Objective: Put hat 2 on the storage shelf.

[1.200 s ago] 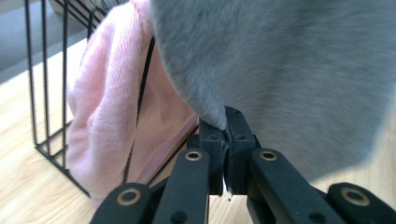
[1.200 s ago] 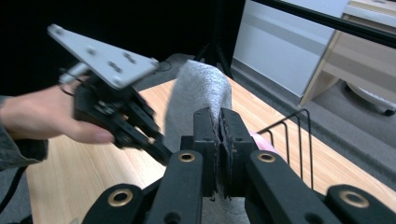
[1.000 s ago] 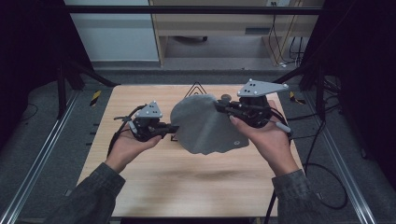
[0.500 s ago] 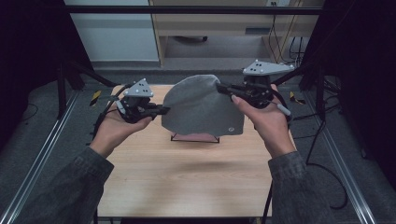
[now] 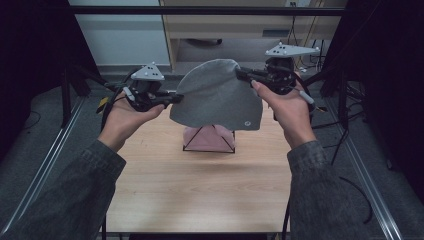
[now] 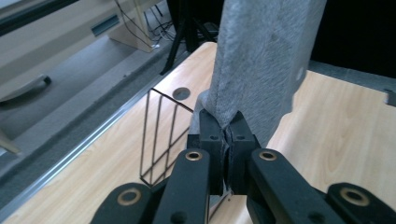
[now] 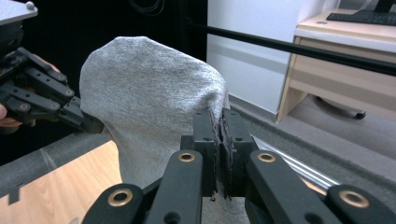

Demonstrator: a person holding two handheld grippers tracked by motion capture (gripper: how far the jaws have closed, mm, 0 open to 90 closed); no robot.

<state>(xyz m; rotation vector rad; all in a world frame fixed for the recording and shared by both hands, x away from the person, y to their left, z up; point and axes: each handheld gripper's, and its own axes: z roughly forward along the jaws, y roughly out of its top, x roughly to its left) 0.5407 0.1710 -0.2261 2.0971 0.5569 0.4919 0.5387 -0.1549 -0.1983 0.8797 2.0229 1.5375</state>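
Above the far table, both grippers' jaws were clamped on a grey beanie, left gripper and right gripper apparently poised to lower it onto the wire stand.

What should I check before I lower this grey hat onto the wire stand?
1. Left tongs shut on the grey hat: ok, cloth is pinched between the jaws.
2. Right tongs shut on the hat's edge: ok.
3. Hat lifted off the table: ok, it hangs in the air between both hands.
4. Wire stand below the hat: ok, it sits under the hat's lower edge in the high view.
5. Hat opening spread wide enough for the stand: cannot tell.
6. Pink thing on the stand, in the way or not: cannot tell.
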